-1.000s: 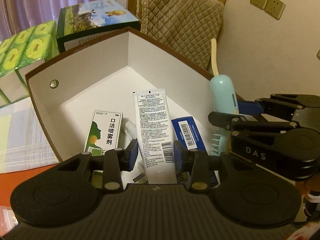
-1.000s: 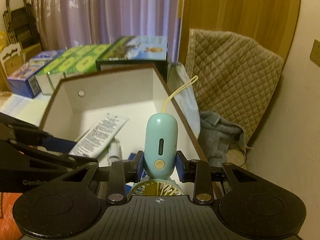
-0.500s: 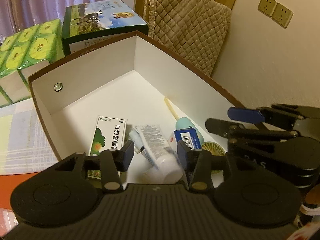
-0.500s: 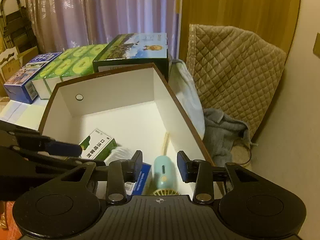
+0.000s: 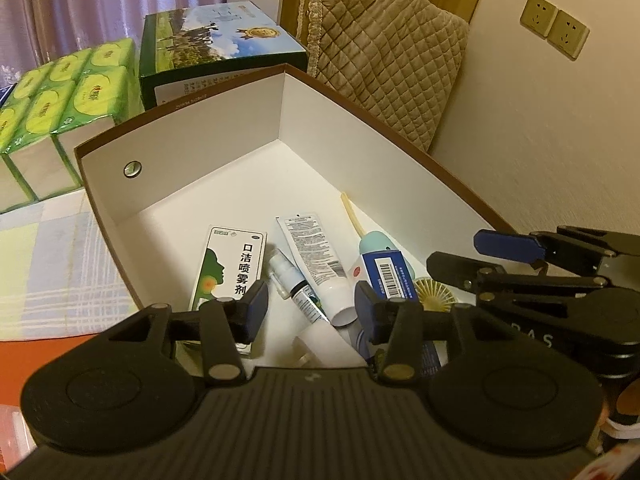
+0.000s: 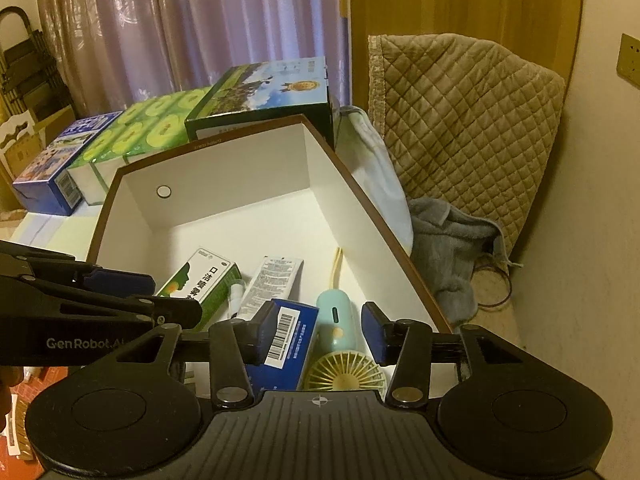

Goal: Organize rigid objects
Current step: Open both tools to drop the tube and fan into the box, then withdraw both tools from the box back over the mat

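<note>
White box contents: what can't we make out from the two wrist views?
- Near end of the white box: hidden by the gripper bodies in both views.
- Blue carton: lower part behind the right gripper.
- Fan: head partly cut off by that gripper.
- Tube: print too small to read.
- Spray bottle: base behind the left gripper.

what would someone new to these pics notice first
The big white box with a brown rim fills the middle, and small things lie at its near end: a green and white spray carton, a white tube, a blue carton and a pale teal hand fan. Both grippers, left and right, hang over them with jaws open and empty.
</note>
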The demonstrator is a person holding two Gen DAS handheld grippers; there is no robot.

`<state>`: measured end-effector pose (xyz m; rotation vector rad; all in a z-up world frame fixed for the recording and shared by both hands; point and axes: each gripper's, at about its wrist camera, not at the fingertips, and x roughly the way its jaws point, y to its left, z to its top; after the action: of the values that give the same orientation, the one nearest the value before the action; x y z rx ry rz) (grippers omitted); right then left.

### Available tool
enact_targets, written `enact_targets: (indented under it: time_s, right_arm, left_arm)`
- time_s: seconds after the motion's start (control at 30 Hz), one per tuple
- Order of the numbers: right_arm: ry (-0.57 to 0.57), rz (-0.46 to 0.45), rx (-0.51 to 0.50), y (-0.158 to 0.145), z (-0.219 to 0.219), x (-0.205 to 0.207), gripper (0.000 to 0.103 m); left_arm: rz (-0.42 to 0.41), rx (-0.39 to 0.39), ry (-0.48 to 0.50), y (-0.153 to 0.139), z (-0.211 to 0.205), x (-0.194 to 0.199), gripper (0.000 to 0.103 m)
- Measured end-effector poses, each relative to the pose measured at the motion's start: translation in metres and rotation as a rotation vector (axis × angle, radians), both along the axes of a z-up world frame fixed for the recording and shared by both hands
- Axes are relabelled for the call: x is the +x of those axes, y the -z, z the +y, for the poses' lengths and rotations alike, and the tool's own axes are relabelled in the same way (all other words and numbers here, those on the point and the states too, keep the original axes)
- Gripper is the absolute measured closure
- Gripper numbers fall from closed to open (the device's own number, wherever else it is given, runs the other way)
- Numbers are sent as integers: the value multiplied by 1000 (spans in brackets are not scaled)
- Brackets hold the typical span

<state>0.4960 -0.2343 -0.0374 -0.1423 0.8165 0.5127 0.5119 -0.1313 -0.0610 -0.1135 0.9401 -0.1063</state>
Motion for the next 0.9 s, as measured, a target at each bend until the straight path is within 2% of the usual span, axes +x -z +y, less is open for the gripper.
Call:
enact_targets:
  time_s: [0.47,0.9]
  right_arm:
    - [6,-27,23,-11,-4,-23,58]
    - [32,-30,59,-21,-3,-56,57]
  left_arm:
    - [-49,7,-7,-15,3,-24,61]
    - [-100,-6,-4,-34,19,-63,60]
